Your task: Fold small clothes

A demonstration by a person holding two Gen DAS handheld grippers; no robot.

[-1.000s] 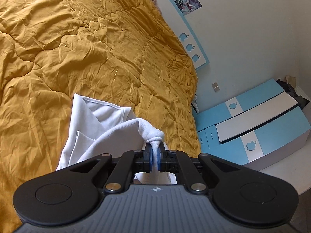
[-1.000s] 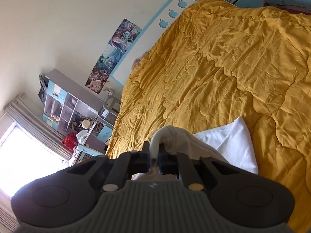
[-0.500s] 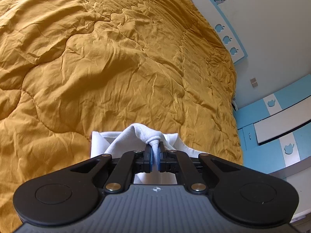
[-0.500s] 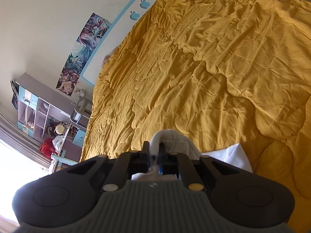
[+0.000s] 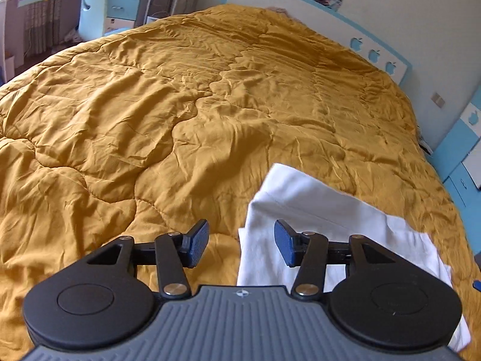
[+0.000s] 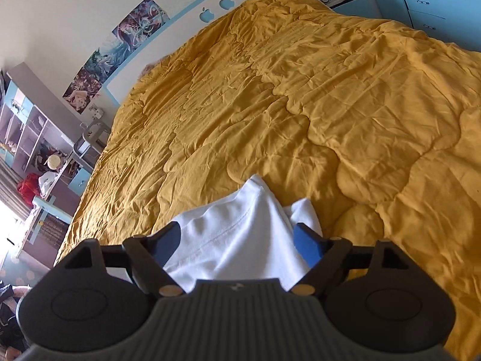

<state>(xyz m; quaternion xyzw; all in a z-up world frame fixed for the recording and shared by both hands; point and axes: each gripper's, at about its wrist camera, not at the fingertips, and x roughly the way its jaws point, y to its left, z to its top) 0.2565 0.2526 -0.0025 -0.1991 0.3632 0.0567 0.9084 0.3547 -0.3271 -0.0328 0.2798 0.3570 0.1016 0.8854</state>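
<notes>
White garment point(image 6: 240, 234) lies on the quilt point(image 6: 330, 105) beneath both spread grippers.

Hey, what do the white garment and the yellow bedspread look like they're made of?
The white garment looks like soft matte cotton knit, probably jersey: it drapes in rounded folds and shows a stitched hem line. The yellow bedspread looks like a padded, quilted woven fabric with a faint sheen, cotton or microfibre: puffy stitched sections, fine crinkles. Neither fibre can be confirmed by sight.

Camera placement, as I read it from my two wrist feeds.
Both cameras look forward and down from close above the mustard quilt point(image 5: 180, 126) toward the headboard point(image 6: 180, 21); both share the white garment point(image 5: 315, 210), lying just ahead.
</notes>
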